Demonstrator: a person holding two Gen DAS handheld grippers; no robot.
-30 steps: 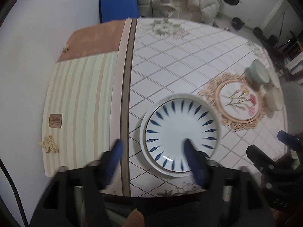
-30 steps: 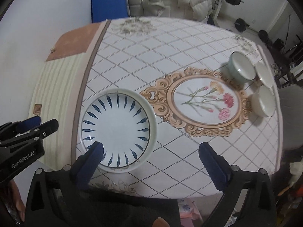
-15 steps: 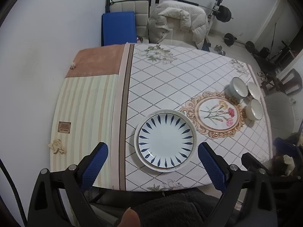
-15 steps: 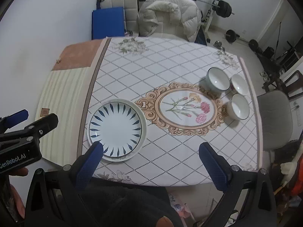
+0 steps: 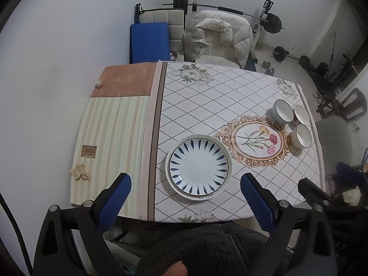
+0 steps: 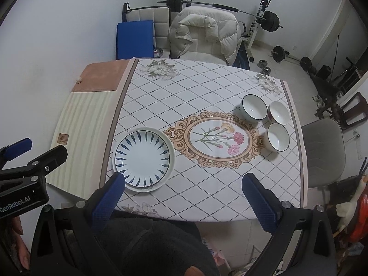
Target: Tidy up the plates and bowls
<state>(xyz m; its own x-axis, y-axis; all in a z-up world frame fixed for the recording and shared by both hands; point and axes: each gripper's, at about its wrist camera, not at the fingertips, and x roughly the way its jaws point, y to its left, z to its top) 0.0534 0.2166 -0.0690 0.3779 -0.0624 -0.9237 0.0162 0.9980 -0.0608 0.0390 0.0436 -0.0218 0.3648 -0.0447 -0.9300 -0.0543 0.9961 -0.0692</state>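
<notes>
1. L claw (image 5: 185,185): jaws spread wide, nothing between them, up above the bench (image 5: 207,96), pointing steeply down at it.
2. R claw (image 6: 184,184): also wide apart, empty, high over the bench's near edge.
3. Plate (image 5: 199,167): white w/ blue leaf marks round the rim, flat on the checked cloth (image 5: 230,99), near front edge, left of the oval flower motif (image 5: 255,139). A second rim shows under it, so maybe a stack; can't tell how many.
4. Bowls: 3, grouped at the far right of the bench, just beside the motif. Teal bowl (image 5: 283,111) at back-left, white bowl (image 5: 302,115) right of it, cream bowl (image 5: 302,136) nearest the front. All upright and empty, close together; contact unclear.
5. Plate and bowls well apart, motif between them.
6. Left part of the bench has a striped cloth (image 5: 110,138) w/ a brown patch at the back.
7. Behind the bench: chair w/ puffy jacket (image 5: 218,34), blue mat (image 5: 149,41), barbell rack (image 5: 264,18).
8. In the R view, L claw shows at the left edge, off the bench.
</notes>
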